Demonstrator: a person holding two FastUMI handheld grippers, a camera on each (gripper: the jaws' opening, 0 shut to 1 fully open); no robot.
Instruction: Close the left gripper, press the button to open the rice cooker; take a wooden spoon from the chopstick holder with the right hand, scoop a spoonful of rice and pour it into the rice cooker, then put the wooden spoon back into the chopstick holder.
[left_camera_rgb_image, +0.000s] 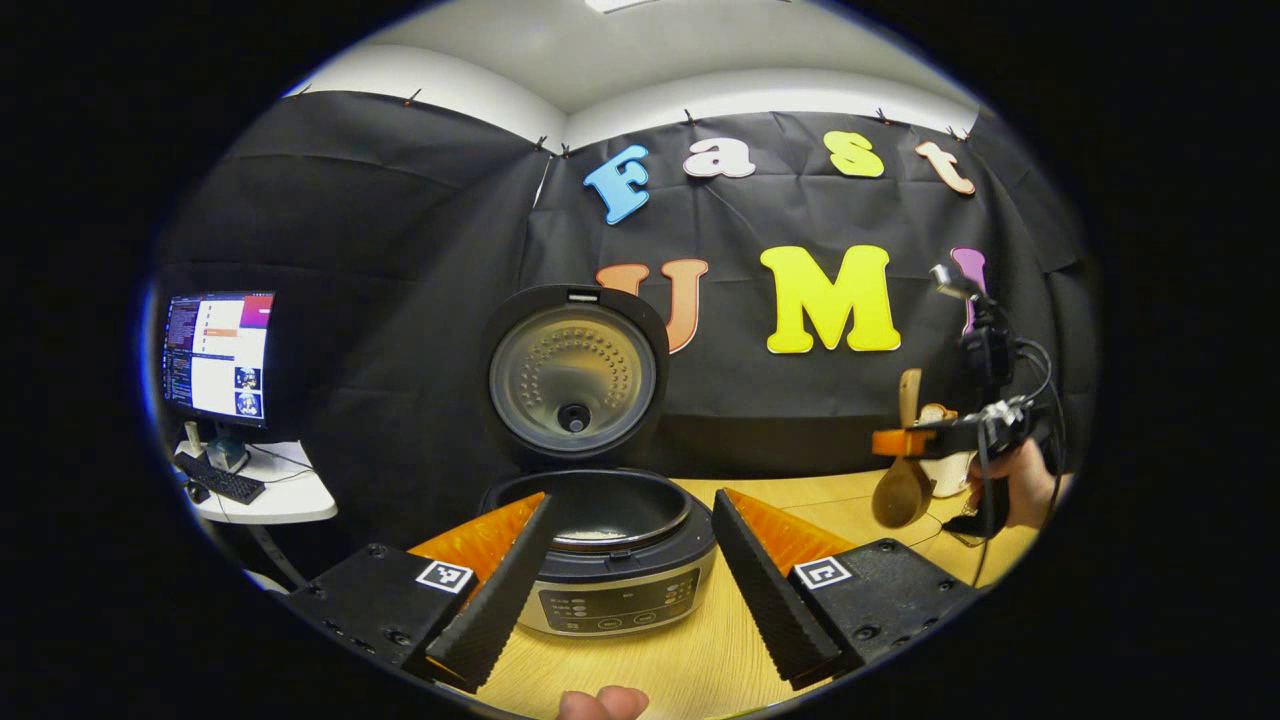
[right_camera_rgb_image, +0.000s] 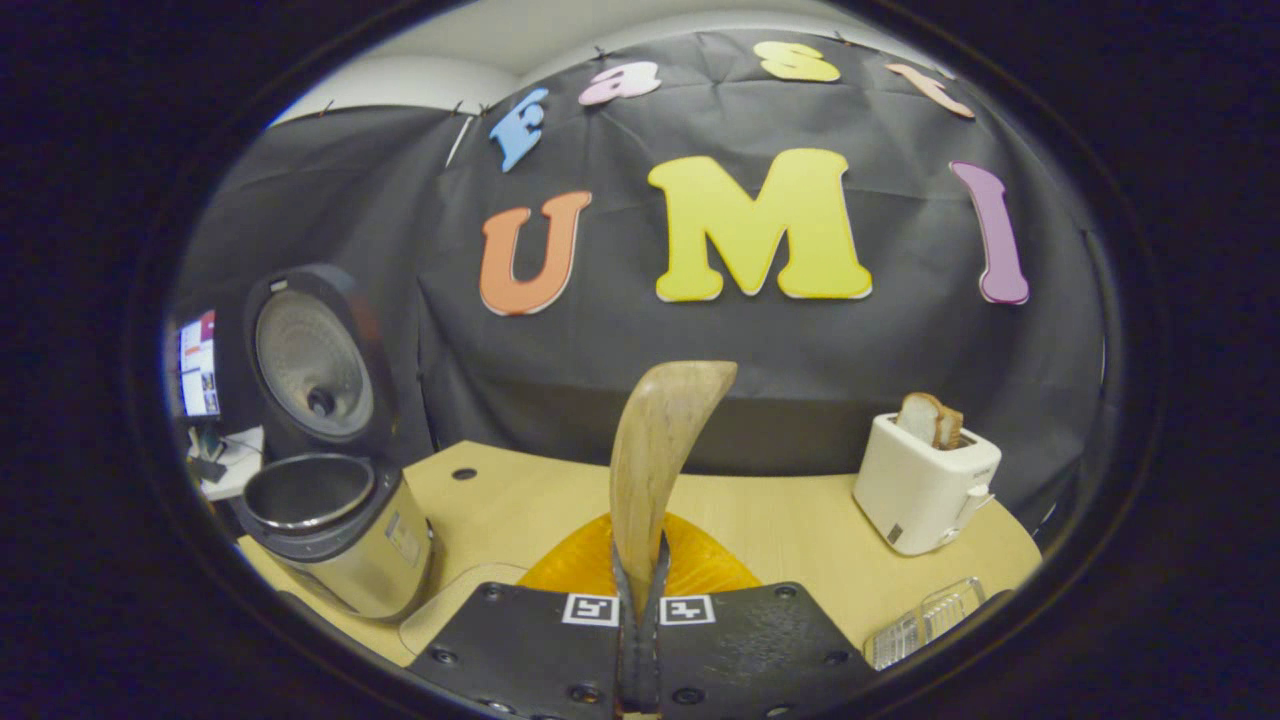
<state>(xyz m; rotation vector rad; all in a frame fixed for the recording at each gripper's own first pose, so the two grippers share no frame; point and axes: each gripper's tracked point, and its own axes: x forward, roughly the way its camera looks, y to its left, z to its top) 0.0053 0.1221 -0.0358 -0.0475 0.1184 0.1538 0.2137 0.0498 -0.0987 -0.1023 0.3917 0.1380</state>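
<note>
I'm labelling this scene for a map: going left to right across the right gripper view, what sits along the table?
Monitor → rice cooker with lid up → wooden spoon in the right gripper → toaster holding bread → clear ribbed container at the near right edge.

White toaster (right_camera_rgb_image: 925, 487) holding bread slices (right_camera_rgb_image: 930, 418) (upright), lit monitor (left_camera_rgb_image: 220, 355) above a keyboard (left_camera_rgb_image: 220, 483)

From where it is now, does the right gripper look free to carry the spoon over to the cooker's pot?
Probably yes. The rice cooker stands with its lid up, and bare table lies between it and the wooden spoon clamped in the right gripper.
</note>
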